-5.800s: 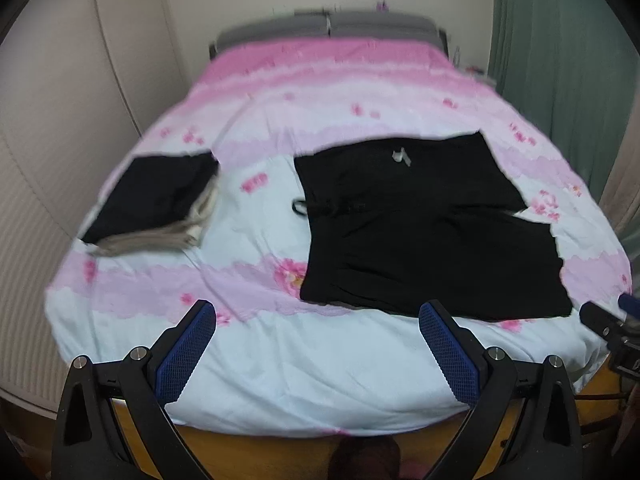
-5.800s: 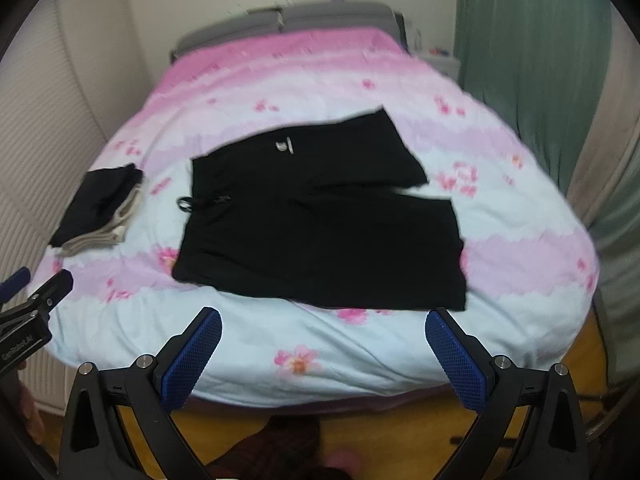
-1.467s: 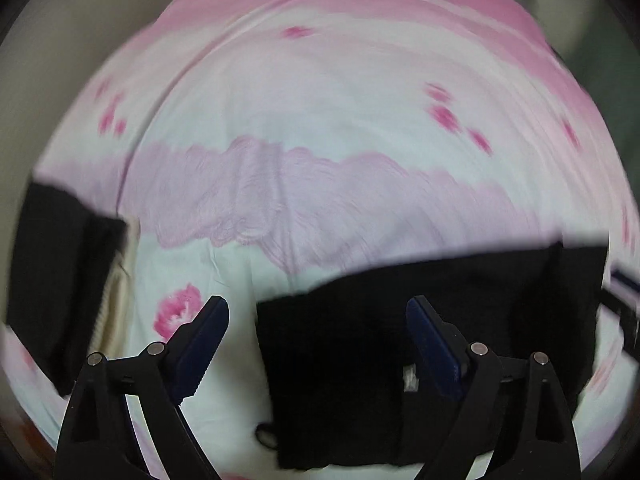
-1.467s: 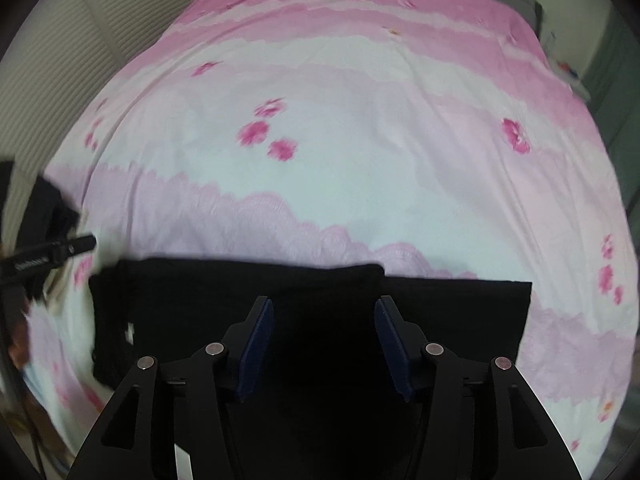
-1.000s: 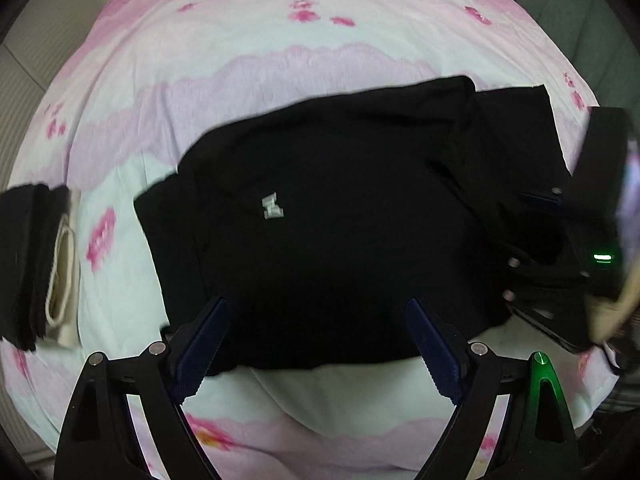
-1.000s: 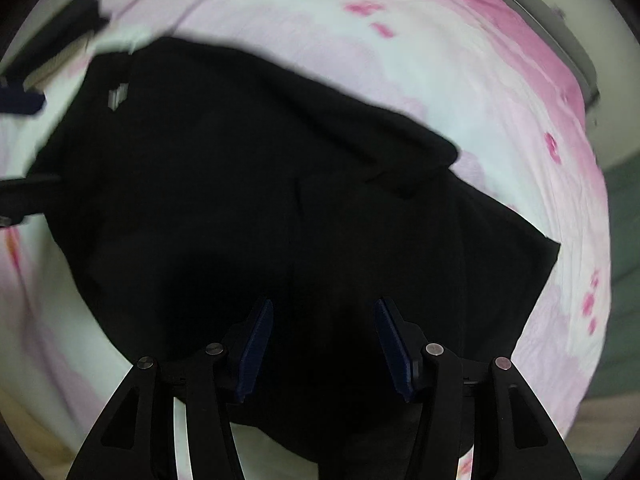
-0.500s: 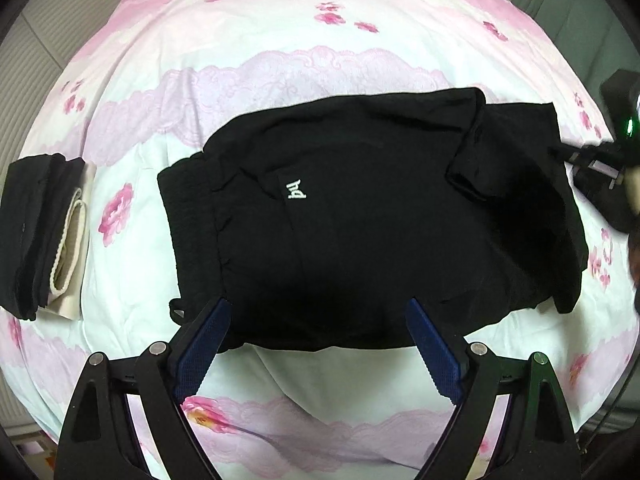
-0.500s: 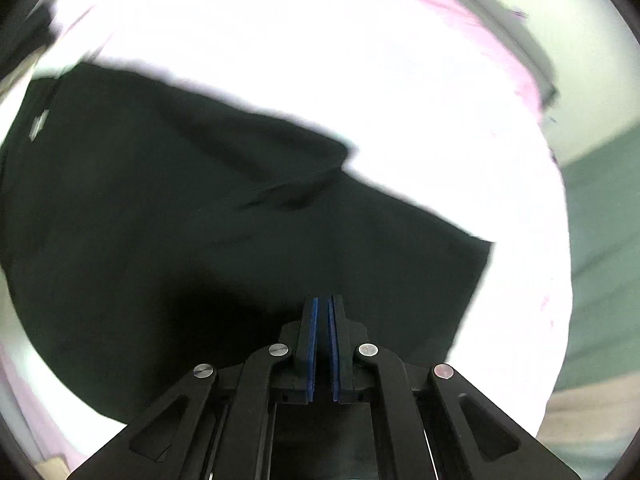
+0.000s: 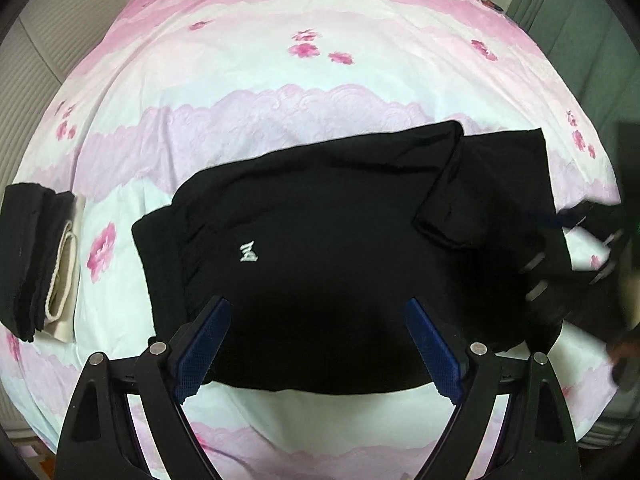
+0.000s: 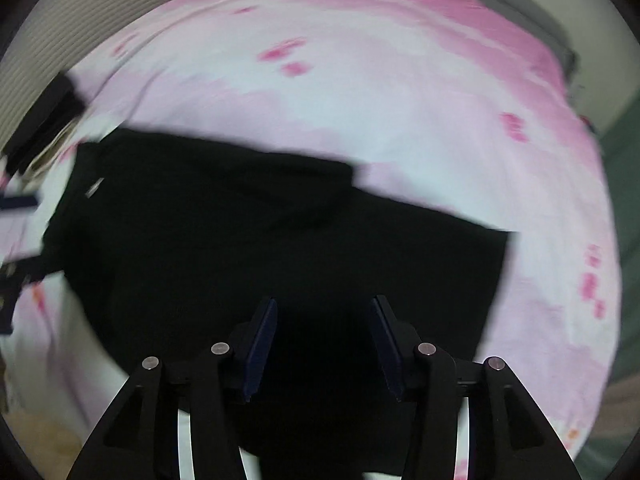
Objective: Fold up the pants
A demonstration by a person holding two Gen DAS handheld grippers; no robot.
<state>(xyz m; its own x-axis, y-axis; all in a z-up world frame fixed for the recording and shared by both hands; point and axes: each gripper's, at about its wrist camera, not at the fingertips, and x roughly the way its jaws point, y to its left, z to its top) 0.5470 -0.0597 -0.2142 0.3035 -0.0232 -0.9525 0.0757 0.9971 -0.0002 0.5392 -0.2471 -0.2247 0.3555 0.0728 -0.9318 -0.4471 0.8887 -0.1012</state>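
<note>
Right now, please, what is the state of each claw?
Left claw: open, holding nothing, above the black pants.
Right claw: open, holding nothing, over the same pants.

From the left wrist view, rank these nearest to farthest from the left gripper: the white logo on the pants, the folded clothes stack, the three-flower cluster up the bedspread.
From the left gripper:
1. White logo on the black pants, just ahead, slightly left.
2. Folded clothes stack, far left edge of the bed.
3. Three-flower cluster, well beyond the pants toward the headboard.
</note>
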